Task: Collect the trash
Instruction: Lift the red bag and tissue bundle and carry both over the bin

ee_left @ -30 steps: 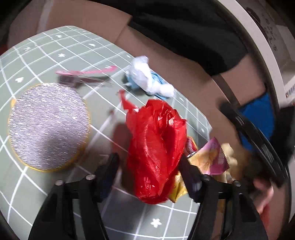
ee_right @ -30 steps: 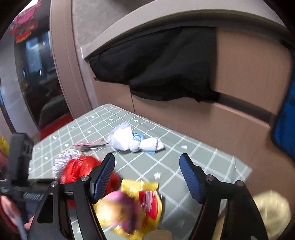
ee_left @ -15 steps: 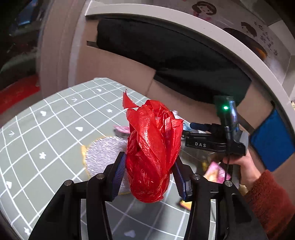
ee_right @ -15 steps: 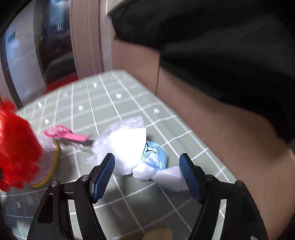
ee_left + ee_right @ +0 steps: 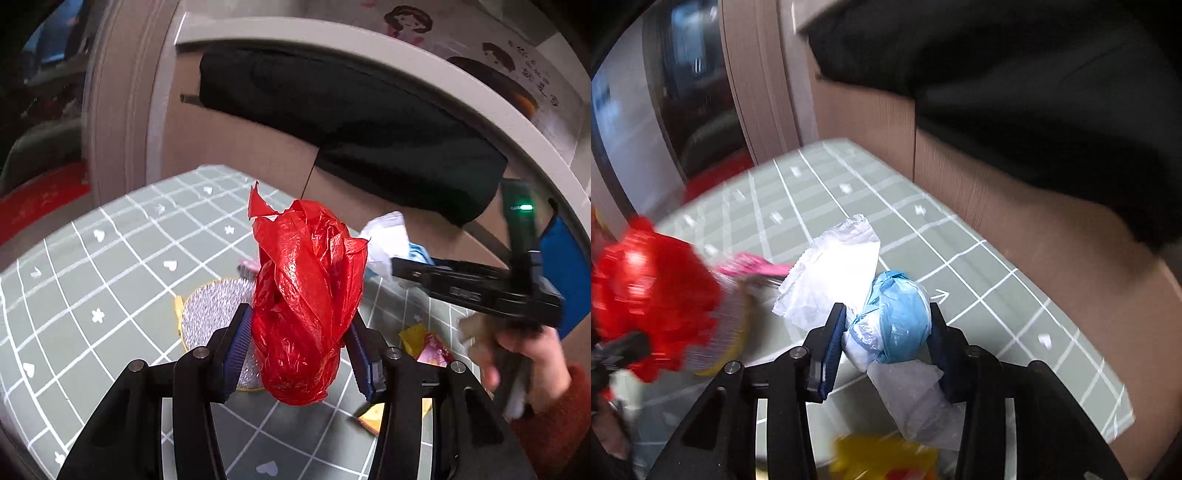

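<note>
Two grippers: both loaded
Left gripper (image 5: 301, 345): clamped on red bag (image 5: 306, 302), above table (image 5: 92, 280)
Right gripper (image 5: 886, 332): jaws just closing, pinching blue-white wad (image 5: 886, 317)
Nearby: silver disc (image 5: 210, 314), yellow wrappers (image 5: 424, 343), pink strip (image 5: 753, 266)

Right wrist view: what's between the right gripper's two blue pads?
A crumpled white and blue plastic wad, both pads of the right gripper pressing on it; its jaws have just been closing. Shown in right wrist view.

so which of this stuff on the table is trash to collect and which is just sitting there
Part of the job:
- red plastic bag, clamped in the left gripper
- white and blue wad, the right gripper has just closed on it
- yellow wrapper on the table
- pink wrapper

Just lying about:
- silver round mat
- checked tablecloth
</note>
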`<state>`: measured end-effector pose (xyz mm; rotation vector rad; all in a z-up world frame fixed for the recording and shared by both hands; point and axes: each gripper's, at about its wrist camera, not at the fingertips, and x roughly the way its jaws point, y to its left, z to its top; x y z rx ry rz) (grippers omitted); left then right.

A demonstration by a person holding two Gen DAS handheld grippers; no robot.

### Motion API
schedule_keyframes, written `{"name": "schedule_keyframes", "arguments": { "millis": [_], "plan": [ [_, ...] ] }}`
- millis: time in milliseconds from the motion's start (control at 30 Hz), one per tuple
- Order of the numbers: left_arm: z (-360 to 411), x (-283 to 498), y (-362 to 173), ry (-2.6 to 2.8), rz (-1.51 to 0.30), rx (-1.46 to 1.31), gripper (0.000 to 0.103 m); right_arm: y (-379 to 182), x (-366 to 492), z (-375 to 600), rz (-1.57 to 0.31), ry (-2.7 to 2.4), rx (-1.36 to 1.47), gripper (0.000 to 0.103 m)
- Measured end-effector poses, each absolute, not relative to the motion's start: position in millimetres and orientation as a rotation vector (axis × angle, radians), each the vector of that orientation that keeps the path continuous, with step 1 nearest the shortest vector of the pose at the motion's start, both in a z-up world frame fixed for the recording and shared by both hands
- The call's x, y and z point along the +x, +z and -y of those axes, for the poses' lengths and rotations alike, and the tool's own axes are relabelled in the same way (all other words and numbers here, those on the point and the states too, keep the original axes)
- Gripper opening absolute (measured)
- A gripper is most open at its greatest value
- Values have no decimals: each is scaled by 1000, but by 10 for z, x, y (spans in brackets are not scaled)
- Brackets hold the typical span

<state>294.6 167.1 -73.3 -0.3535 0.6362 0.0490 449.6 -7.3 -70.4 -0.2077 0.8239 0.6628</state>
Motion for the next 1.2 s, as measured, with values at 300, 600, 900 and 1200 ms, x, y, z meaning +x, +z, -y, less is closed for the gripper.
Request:
{"name": "schedule_keyframes", "arguments": {
  "millis": [300, 600, 900, 1200],
  "plan": [
    [-1500, 2707, -331, 30, -538, -302, 50, -208, 3642, 409, -696, 616, -138, 39],
    [-1060, 2498, 132, -47, -460, -225, 50, 171, 3067, 949, -578, 564, -80, 39],
    [-294, 2371, 460, -190, -416, -144, 50, 537, 2521, 1721, -454, 429, -25, 40],
    [551, 2340, 522, -330, -411, -70, 50, 607, 2110, 2515, -396, 279, 27, 40]
  ]
}}
